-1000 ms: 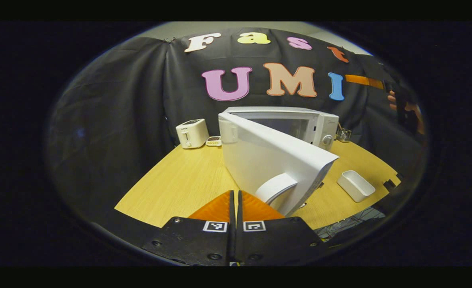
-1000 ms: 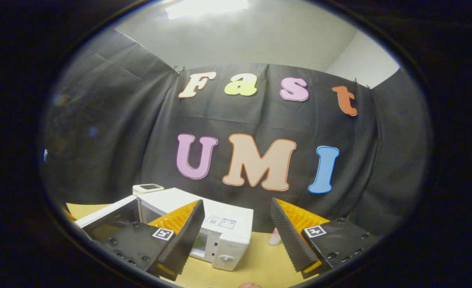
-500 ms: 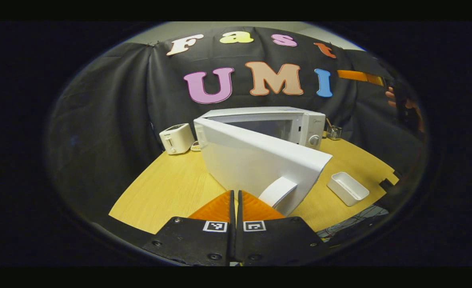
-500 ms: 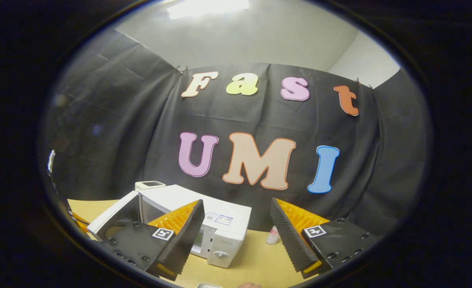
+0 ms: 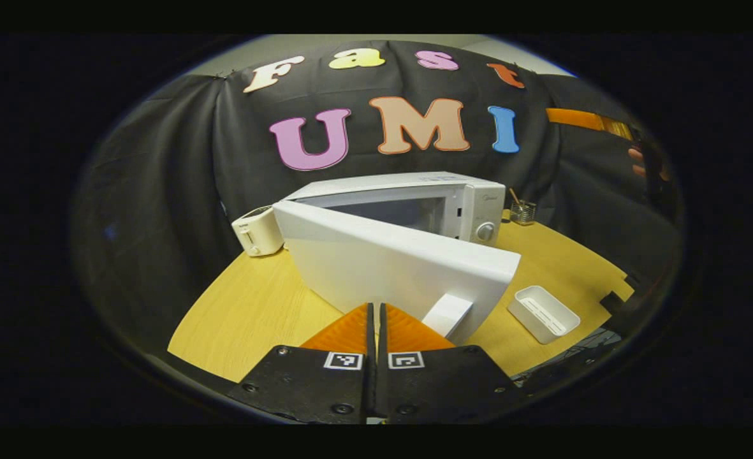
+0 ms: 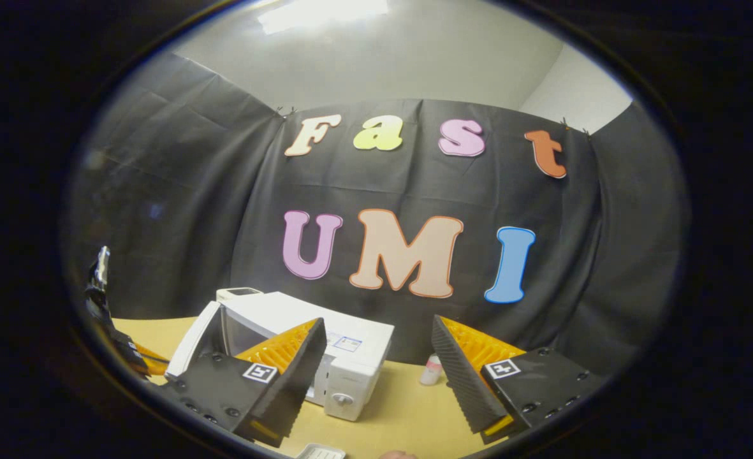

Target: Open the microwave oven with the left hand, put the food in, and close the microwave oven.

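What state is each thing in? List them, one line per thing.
Microwave oven: standing on the table, open.
Microwave door: swung partly open.
Left hand-held gripper: shut, close to the door handle; whether it pinches anything, I cannot tell.
Right hand-held gripper: open, holding nothing, raised above the table.
White tray: upright on the table, looks empty.
Toaster: upright behind the door.

I am finding no legible writing: the microwave oven (image 6: 344, 357) is carrying a top sticker at twelve o'clock from its dial, too small to read, and my fingers' square markers are bearing only patterns.
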`<state>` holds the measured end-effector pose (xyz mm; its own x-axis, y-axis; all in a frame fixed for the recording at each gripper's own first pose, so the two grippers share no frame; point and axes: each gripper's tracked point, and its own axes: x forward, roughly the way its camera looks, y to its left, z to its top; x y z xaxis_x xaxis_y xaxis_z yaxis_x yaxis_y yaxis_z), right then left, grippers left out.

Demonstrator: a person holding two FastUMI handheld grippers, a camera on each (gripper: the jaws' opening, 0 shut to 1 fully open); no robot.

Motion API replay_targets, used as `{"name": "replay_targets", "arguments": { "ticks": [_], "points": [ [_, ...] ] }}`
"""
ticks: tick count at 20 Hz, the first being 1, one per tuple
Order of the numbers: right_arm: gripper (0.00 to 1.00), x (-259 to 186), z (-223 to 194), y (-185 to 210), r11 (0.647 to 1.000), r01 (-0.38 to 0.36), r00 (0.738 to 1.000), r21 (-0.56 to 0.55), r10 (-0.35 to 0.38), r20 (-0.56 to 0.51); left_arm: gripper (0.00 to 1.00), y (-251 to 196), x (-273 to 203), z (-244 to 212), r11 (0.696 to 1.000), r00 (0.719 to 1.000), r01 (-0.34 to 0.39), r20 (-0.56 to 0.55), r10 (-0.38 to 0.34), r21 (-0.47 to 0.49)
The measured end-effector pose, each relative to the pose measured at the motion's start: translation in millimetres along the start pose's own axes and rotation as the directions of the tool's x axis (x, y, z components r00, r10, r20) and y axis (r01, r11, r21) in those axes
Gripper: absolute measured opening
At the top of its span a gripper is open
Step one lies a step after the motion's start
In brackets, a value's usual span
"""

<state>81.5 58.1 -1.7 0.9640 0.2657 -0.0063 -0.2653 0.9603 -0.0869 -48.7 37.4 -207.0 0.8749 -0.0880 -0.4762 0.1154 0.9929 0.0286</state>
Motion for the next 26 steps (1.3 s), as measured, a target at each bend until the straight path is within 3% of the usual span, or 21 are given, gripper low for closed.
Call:
{"name": "replay_targets", "arguments": {
  "ticks": [10, 26],
  "points": [
    [0.96, -12, -9, -49, 0.998, 0.06, 0.998, 0.03, -0.06, 0.001, 0.0, -41, 40, 18, 0.989, 0.998, 0.063, -0.003, -0.063, 0.13],
    [0.96, -38, -21, -104, 0.988, 0.155, 0.988, 0.023, -0.154, -0.016, 0.0, -85, 109, 55, 0.98, 0.992, 0.119, 0.023, -0.124, 0.157]
  ]
}}
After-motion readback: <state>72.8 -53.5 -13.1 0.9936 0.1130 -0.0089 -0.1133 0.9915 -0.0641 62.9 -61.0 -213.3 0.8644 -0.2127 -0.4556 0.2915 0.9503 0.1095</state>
